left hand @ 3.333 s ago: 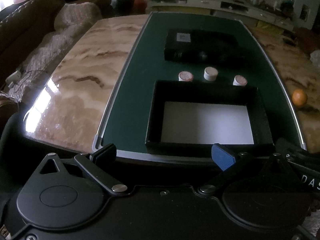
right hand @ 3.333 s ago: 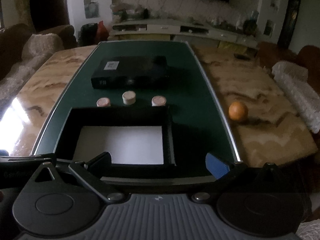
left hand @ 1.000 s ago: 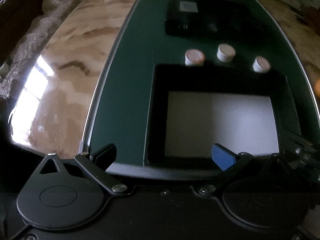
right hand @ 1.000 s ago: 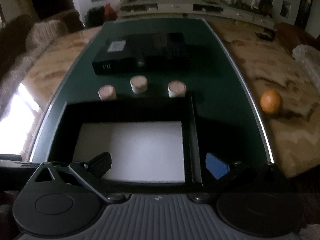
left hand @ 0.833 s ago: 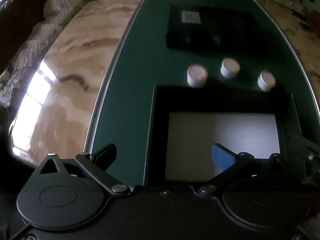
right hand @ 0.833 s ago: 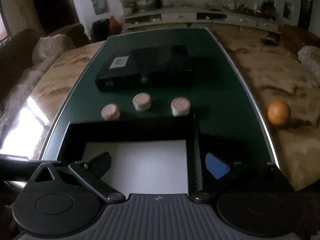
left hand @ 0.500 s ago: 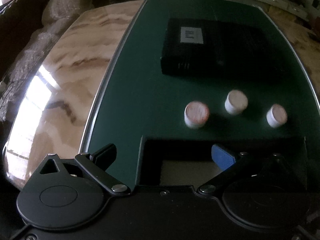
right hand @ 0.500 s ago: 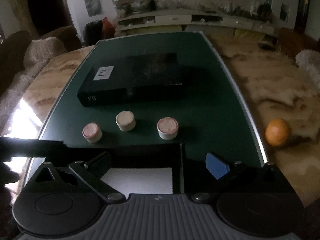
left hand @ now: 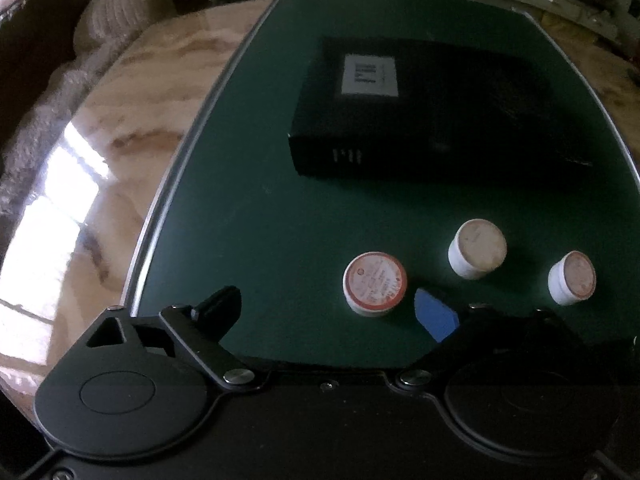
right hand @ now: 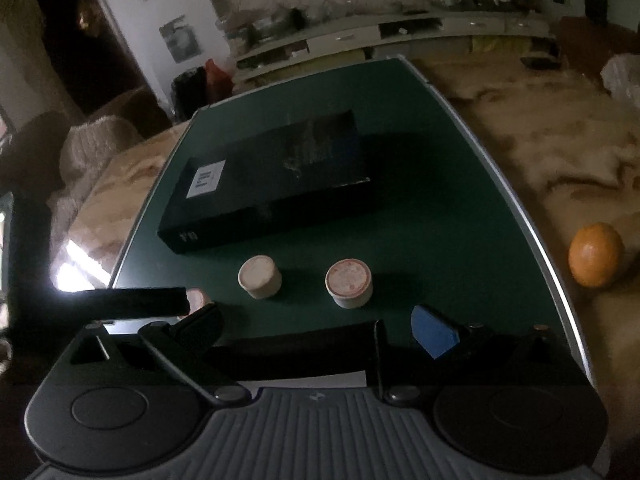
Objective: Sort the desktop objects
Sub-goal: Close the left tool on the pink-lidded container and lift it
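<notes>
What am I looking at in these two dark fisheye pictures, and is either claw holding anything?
Each picture comes from a camera on a hand-held claw, looking along its two fingers; a person carries one per hand. The left claw is closing around the nearest small round jar, not yet gripping it. The right claw is open and empty. On the green mat stand two more jars and a closed black box. An orange sits on the marble table. The open box's rim lies nearest.
</notes>
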A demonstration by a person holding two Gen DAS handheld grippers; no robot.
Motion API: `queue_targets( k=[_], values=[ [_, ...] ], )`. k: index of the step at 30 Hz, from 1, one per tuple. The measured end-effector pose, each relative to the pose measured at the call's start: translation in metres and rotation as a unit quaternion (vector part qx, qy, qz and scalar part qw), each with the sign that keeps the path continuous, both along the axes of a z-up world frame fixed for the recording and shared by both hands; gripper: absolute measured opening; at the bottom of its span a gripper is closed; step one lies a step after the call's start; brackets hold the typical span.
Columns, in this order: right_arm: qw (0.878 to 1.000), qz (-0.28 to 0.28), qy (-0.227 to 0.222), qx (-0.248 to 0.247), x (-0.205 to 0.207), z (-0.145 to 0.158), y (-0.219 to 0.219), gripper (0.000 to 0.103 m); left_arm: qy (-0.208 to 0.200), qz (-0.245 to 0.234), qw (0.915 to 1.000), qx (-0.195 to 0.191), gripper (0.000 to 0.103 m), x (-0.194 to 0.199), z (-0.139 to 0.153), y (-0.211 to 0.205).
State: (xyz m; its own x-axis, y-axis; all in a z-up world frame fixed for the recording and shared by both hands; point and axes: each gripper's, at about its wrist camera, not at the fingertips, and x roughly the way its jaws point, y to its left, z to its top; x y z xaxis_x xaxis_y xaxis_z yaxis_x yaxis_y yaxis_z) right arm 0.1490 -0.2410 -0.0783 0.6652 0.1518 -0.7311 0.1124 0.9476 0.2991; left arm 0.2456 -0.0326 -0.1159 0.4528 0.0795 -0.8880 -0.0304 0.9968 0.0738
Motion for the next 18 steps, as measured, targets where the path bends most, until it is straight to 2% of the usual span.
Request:
queue_targets(
  k=[3, 9, 18],
  values=[
    [1.000, -0.005, 0.000, 0.008, 0.000, -0.002, -0.005, 0.103, 0.010, 0.007, 0.9999, -0.008, 0.084, 0.004, -0.008, 0.005],
    [1.000, -0.010, 0.003, 0.009, 0.003, -0.007, -0.006, 0.103, 0.015, 0.007, 0.9997, -0.020, 0.076, 0.012, -0.015, 0.009],
    [1.000, -0.009, 0.002, 0.007, 0.002, -0.010, -0.003, 0.103, 0.012, -0.009, 0.9995, -0.029, 0.077, 0.020, -0.019, -0.002]
  ],
)
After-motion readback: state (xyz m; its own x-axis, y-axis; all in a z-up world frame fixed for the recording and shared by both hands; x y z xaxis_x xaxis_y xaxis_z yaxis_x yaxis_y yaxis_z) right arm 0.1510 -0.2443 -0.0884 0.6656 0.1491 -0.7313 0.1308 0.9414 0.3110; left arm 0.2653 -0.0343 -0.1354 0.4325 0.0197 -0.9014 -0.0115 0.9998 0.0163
